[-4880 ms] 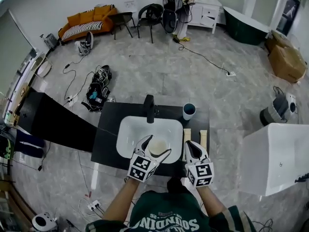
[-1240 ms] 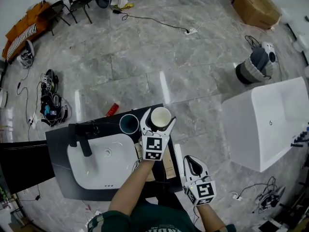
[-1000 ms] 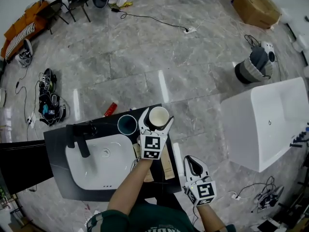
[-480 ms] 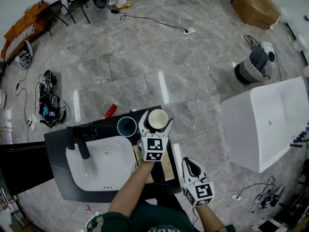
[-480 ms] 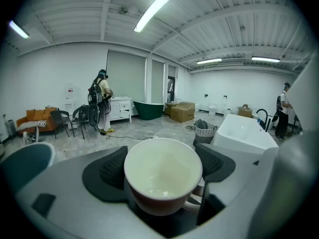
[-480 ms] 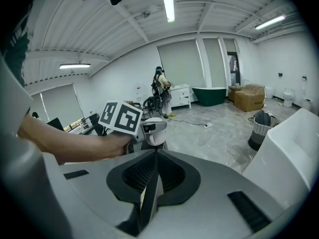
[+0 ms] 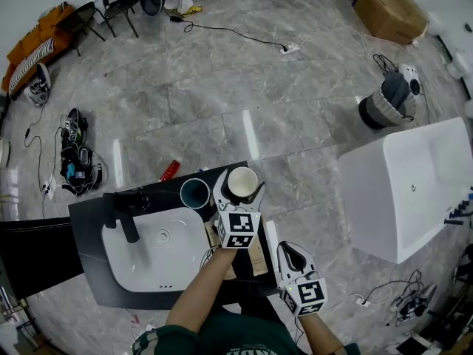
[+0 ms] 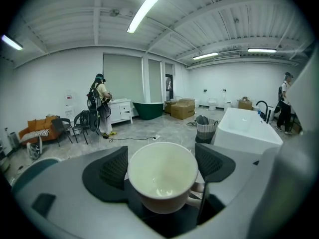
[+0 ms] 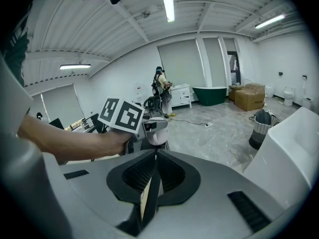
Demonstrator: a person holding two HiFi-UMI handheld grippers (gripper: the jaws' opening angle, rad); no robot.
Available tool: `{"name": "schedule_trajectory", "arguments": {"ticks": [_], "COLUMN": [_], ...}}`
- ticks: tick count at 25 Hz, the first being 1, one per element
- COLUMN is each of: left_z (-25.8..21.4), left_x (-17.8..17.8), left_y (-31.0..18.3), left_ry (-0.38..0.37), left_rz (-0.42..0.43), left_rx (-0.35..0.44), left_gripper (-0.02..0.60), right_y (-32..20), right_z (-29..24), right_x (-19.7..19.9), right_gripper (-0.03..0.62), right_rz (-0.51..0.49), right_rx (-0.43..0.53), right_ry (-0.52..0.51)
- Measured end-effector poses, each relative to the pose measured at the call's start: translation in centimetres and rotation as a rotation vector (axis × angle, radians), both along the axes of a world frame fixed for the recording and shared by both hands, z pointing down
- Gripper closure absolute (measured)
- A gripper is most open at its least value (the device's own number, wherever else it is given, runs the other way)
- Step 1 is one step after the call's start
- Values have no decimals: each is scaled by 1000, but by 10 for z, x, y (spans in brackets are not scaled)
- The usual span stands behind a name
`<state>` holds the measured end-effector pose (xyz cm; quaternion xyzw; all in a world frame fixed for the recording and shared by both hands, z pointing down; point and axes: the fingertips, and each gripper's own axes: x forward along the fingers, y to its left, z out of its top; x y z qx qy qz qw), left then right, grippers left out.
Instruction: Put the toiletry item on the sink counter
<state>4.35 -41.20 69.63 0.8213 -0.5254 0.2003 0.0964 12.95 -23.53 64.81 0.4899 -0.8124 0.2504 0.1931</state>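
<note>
Head view: left tongs [image 7: 241,180] with cream cup [image 7: 242,185], no longer over basin [image 7: 148,261]

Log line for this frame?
left claw: shut on cream ceramic mug | mug: over black sink counter, beside teal cup | right claw: shut

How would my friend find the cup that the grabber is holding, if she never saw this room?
Find the black sink counter with the white basin. At its far right corner are two cups side by side. Yours is the cream cup with a handle, pinched in the left gripper; the teal cup beside it stands free.
</note>
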Motion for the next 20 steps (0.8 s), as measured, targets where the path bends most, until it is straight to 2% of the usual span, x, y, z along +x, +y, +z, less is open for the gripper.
{"name": "schedule_trajectory", "arguments": {"ticks": [6,20], "left_z": [3,1], "left_x": [-2,-3], "left_y": [3,12], "left_ry": [-69,-163], "left_rz": [-6,-25], "left_rx": [-10,-27], "left_gripper": [149,186], "right_y": [3,14], "right_z": [0,0], "right_x": [1,0], "right_gripper": [551,551], "right_rz": [3,2], "right_rx": [0,-6], "right_ry": [-2,-8]}}
